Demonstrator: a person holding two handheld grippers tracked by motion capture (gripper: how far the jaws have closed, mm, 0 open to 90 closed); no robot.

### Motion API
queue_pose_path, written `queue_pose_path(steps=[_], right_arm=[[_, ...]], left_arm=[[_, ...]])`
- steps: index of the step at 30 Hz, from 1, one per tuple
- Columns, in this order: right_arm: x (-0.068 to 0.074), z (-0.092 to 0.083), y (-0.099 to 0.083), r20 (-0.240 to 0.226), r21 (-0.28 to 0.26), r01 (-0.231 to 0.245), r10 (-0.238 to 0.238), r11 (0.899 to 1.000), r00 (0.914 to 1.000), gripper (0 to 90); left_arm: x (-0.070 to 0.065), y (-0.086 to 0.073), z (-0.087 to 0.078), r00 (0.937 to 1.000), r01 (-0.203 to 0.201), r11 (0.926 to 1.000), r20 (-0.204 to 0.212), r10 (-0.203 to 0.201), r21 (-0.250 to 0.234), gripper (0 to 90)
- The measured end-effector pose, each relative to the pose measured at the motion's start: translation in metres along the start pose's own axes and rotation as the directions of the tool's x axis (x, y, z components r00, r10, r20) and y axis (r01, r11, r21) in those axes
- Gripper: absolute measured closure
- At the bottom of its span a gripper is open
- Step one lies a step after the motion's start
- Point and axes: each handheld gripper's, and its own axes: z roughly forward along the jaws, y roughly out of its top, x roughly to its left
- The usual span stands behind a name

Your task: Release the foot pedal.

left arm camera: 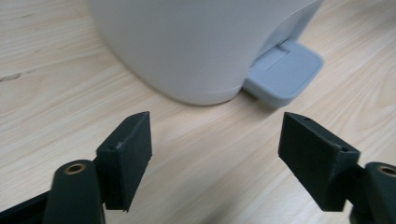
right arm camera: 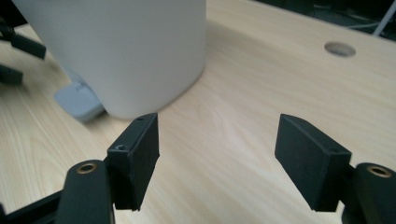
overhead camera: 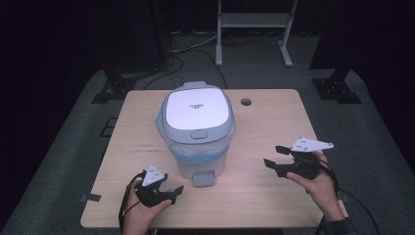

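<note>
Bin [overhead camera: 198, 132] mid-table, lid shut, pedal [overhead camera: 203, 178] facing me. My left gripper [overhead camera: 172, 192] and right gripper [overhead camera: 272, 155] flank it, jaws wide, empty. Blue liner [overhead camera: 195, 152] probably fitted, so hands rest clear.

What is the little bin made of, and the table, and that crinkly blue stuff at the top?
The bin looks like smooth matte plastic: even white walls, grey moulded pedal. The table shows pale wood grain, probably a laminate or veneer top. The blue liner looks like thin plastic film, since it crinkles and lets light through.
</note>
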Motion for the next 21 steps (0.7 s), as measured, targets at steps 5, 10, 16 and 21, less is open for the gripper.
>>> queue_pose_path(steps=[5,10,16,21], right_arm=[[-0.001,0.001,-0.022,0.016,0.046,-0.017,0.017,0.999,0.9997,28.8],[0.001,0.005,-0.044,0.029,0.092,-0.027,0.024,0.995,0.9993,28.8],[0.003,0.011,-0.066,0.045,0.16,-0.042,0.035,0.986,0.9983,28.1],[0.006,0.014,-0.076,0.049,0.205,-0.028,0.019,0.978,0.9986,28.0]], left_arm=[[0.014,-0.004,-0.001,0.9999,-0.007,0.9999,-0.012,0.007,0.013,18.5],[0.026,-0.009,-0.001,0.9997,-0.009,0.9998,-0.021,0.009,0.02,15.2],[0.036,-0.014,-0.001,0.9993,-0.017,0.9986,-0.032,0.019,0.05,10.4],[0.039,-0.017,0.0,0.9987,-0.032,0.9979,-0.038,0.034,0.056,10.0]])
